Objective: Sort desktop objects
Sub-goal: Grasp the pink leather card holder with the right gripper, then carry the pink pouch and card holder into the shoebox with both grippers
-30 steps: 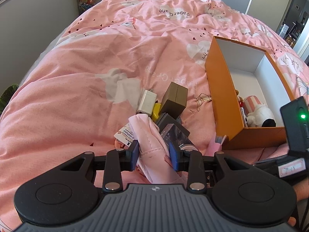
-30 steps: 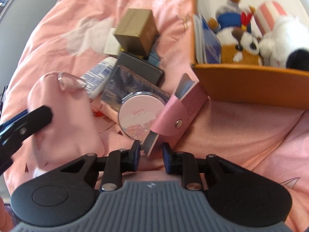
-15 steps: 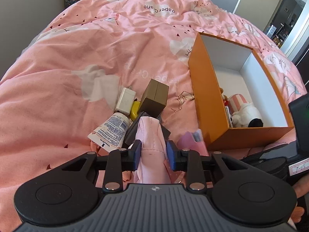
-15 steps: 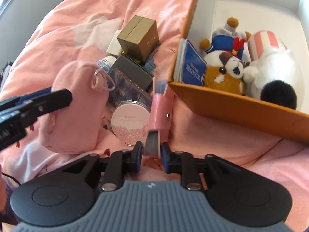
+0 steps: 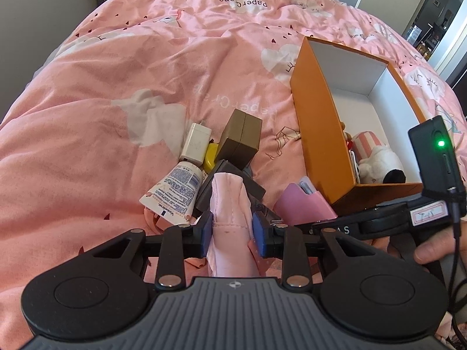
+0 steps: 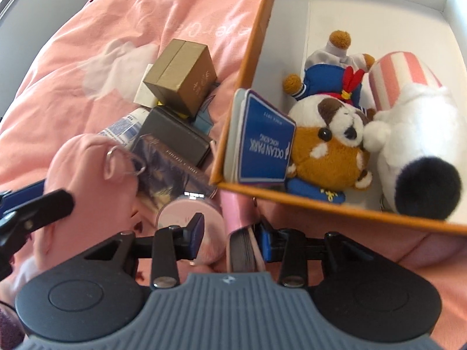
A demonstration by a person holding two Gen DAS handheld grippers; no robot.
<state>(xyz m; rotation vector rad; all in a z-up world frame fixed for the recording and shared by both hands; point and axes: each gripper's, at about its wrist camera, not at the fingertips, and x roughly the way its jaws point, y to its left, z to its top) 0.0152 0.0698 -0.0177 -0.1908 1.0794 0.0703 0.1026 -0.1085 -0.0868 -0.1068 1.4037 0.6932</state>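
Legibly: Vaseline tube (image 5: pixel 172 194); "OCEAN PARK" card (image 6: pixel 264 148); left hand-held gripper (image 5: pixel 232 229) clamps pink pouch (image 5: pixel 230 204); right hand-held gripper (image 6: pixel 230 233) parted

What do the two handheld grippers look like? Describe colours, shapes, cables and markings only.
Left gripper: ribbed grey body, round black discs, black linkages with silver rivets, blue pads. Right gripper looks the same; from the left view it carries a black box with a green light, a pink-edged label and a black cable.

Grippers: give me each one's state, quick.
Left gripper: closed on the pink pouch.
Right gripper: open, pink wallet against one pad only.
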